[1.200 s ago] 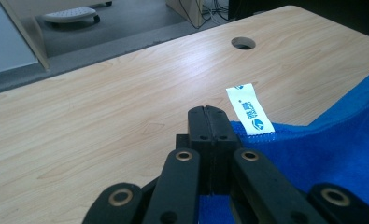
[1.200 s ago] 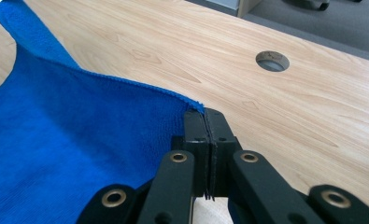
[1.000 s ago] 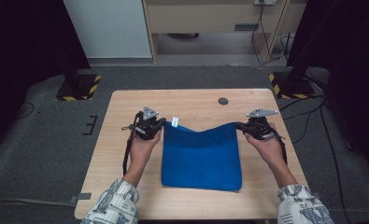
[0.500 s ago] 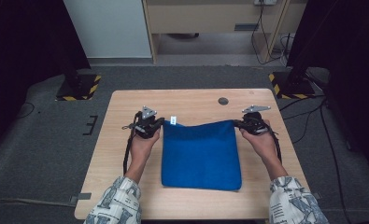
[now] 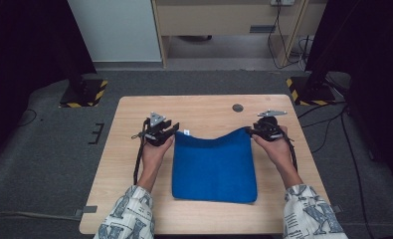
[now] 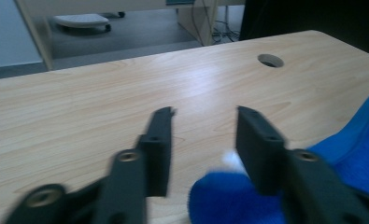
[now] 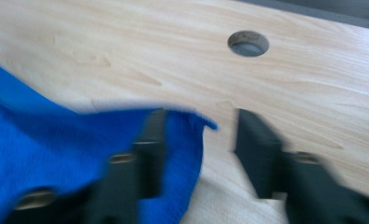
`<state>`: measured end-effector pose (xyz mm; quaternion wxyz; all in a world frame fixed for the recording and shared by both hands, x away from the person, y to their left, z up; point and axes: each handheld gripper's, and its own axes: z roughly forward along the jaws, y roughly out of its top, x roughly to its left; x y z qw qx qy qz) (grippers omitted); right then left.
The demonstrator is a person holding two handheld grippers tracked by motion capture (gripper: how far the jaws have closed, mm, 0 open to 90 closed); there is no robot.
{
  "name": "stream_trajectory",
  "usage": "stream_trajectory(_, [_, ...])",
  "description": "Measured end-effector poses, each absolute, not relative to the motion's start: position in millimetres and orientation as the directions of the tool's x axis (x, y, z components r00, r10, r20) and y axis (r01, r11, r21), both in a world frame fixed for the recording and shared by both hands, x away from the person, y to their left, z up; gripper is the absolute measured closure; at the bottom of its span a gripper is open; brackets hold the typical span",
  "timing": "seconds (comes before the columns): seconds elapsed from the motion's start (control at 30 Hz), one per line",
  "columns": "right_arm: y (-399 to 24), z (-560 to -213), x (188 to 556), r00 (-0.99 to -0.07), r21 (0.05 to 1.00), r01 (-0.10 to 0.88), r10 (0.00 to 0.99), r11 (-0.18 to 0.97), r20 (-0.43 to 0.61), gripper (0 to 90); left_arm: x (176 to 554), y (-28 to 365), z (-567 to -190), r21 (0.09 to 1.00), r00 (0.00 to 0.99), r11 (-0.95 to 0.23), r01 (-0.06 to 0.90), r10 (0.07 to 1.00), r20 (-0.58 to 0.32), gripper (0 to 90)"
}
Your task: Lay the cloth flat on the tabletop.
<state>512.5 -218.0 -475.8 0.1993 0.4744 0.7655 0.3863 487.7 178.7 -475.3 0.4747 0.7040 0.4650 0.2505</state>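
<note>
- Your left gripper (image 6: 203, 140): jaws parted, just opened; a corner of the blue cloth (image 5: 214, 164) lies loose between them, pads off it.
- Your right gripper (image 7: 196, 140): jaws likewise just opened, the cloth's other far corner draped beside one jaw, unpinched.
- Blue cloth: flat at table (image 5: 134, 194) centre; grippers at its 10 and 2 o'clock corners.
- Cable hole (image 5: 238, 107): 12 o'clock of the cloth.

Wood table (image 5: 204, 107) w/ cable hole (image 5: 238, 107).
</note>
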Motion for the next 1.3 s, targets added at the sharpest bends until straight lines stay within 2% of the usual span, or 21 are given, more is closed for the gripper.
stream_trajectory(0.13, [-220, -474, 512, -0.445, 0.786, 0.565, 0.895, 0.252, 0.033, 24.5, 485, 181, -472, 0.912, 0.453, -0.114, 0.395, 0.887, -0.085, 33.3])
stream_trajectory(0.47, [-226, -475, 504, -0.467, 0.787, 0.561, 0.883, 0.257, 0.044, 21.0, 472, 183, -473, 0.911, 0.525, -0.167, 0.377, 0.849, -0.061, 21.6])
stream_trajectory(0.5, [-227, -474, 502, -0.482, 0.785, 0.557, 0.875, 0.270, 0.040, 30.6, 471, 183, -475, 0.908, 0.532, -0.175, 0.381, 0.844, -0.061, 21.6])
stream_trajectory(0.53, [-227, -474, 502, -0.482, 0.785, 0.557, 0.875, 0.270, 0.040, 30.6, 470, 183, -476, 0.907, 0.537, -0.182, 0.380, 0.842, -0.056, 21.6])
stream_trajectory(0.57, [-226, -472, 500, -0.494, 0.789, 0.547, 0.869, 0.280, 0.034, 40.2, 467, 181, -480, 0.901, 0.554, -0.207, 0.381, 0.831, -0.043, 19.8])
stream_trajectory(0.6, [-226, -472, 500, -0.494, 0.789, 0.547, 0.869, 0.280, 0.034, 40.2, 467, 181, -480, 0.901, 0.554, -0.207, 0.381, 0.831, -0.043, 19.9])
stream_trajectory(0.63, [-226, -470, 498, -0.511, 0.789, 0.541, 0.859, 0.291, 0.033, 53.0, 465, 180, -483, 0.899, 0.563, -0.225, 0.376, 0.826, -0.029, 20.9])
stream_trajectory(0.67, [-226, -470, 498, -0.511, 0.789, 0.541, 0.859, 0.291, 0.033, 53.0, 463, 179, -485, 0.896, 0.565, -0.240, 0.373, 0.825, -0.014, 20.9])
stream_trajectory(0.77, [-223, -471, 492, -0.541, 0.790, 0.529, 0.840, 0.311, 0.031, 69.1, 455, 180, -491, 0.890, 0.588, -0.262, 0.373, 0.809, -0.008, 30.9])
stream_trajectory(0.8, [-223, -471, 492, -0.541, 0.790, 0.529, 0.840, 0.311, 0.031, 69.1, 455, 180, -491, 0.890, 0.588, -0.262, 0.373, 0.809, -0.008, 34.5])
stream_trajectory(0.83, [-220, -475, 488, -0.561, 0.787, 0.521, 0.828, 0.331, 0.024, 74.0, 453, 180, -494, 0.887, 0.598, -0.271, 0.375, 0.801, -0.008, 38.6])
stream_trajectory(0.87, [-220, -475, 488, -0.561, 0.787, 0.521, 0.828, 0.331, 0.024, 74.0, 452, 181, -496, 0.884, 0.602, -0.276, 0.378, 0.798, -0.008, 38.6])
stream_trajectory(0.9, [-217, -479, 485, -0.572, 0.779, 0.523, 0.820, 0.345, 0.020, 78.5, 449, 180, -502, 0.875, 0.599, -0.287, 0.391, 0.801, -0.005, 40.2])
stream_trajectory(0.97, [-215, -483, 482, -0.577, 0.778, 0.523, 0.817, 0.347, 0.024, 81.3, 448, 180, -506, 0.869, 0.595, -0.297, 0.395, 0.804, 0.004, 42.8])
stream_trajectory(1.0, [-215, -483, 482, -0.577, 0.778, 0.523, 0.817, 0.347, 0.024, 81.3, 447, 180, -508, 0.865, 0.597, -0.306, 0.399, 0.802, 0.008, 42.8])
stream_trajectory(1.07, [-214, -486, 481, -0.580, 0.777, 0.526, 0.814, 0.346, 0.029, 82.9, 447, 179, -510, 0.859, 0.613, -0.325, 0.396, 0.790, 0.016, 49.0])
stream_trajectory(1.2, [-213, -494, 480, -0.585, 0.767, 0.536, 0.810, 0.353, 0.036, 84.0, 449, 173, -515, 0.854, 0.650, -0.349, 0.385, 0.759, 0.017, 55.6])
stream_trajectory(1.3, [-210, -495, 480, -0.590, 0.766, 0.535, 0.806, 0.357, 0.036, 84.4, 455, 166, -521, 0.843, 0.654, -0.355, 0.403, 0.756, 0.006, 55.7])
